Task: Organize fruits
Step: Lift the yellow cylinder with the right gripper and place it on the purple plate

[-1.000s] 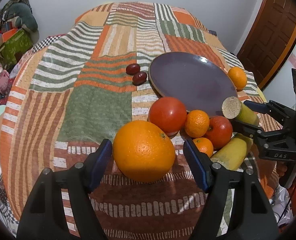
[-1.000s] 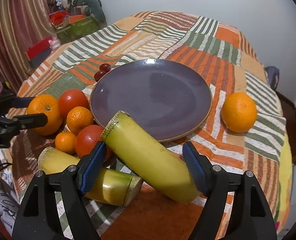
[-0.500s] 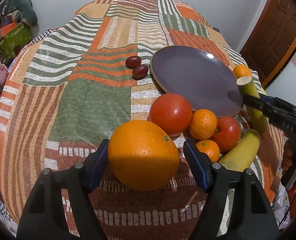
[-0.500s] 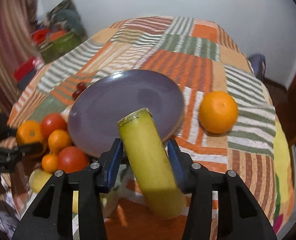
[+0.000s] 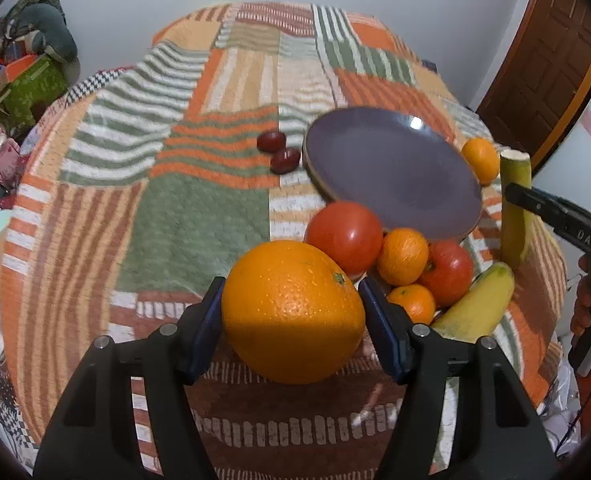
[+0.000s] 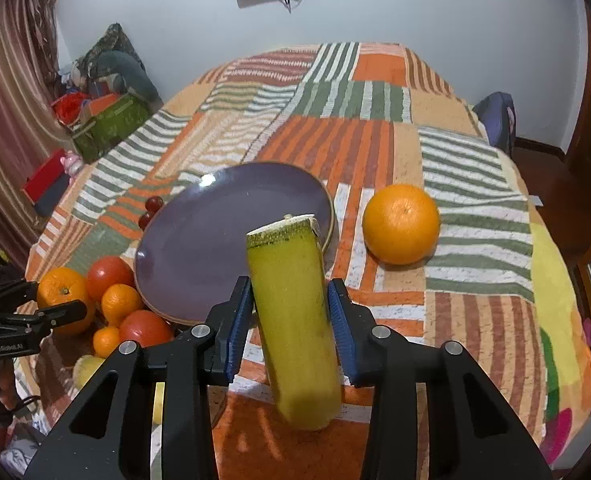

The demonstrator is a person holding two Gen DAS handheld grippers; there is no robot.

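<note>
Big orange and yellow-green cane piece lifted, clamped between jaws.

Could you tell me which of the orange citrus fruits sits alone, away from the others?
The large orange right of the purple plate; the rest cluster left of it.

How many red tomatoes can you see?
2. One tomato sits by the plate's near rim, behind the big orange in the left gripper. The other tomato lies among the small oranges. None looks hidden.
</note>
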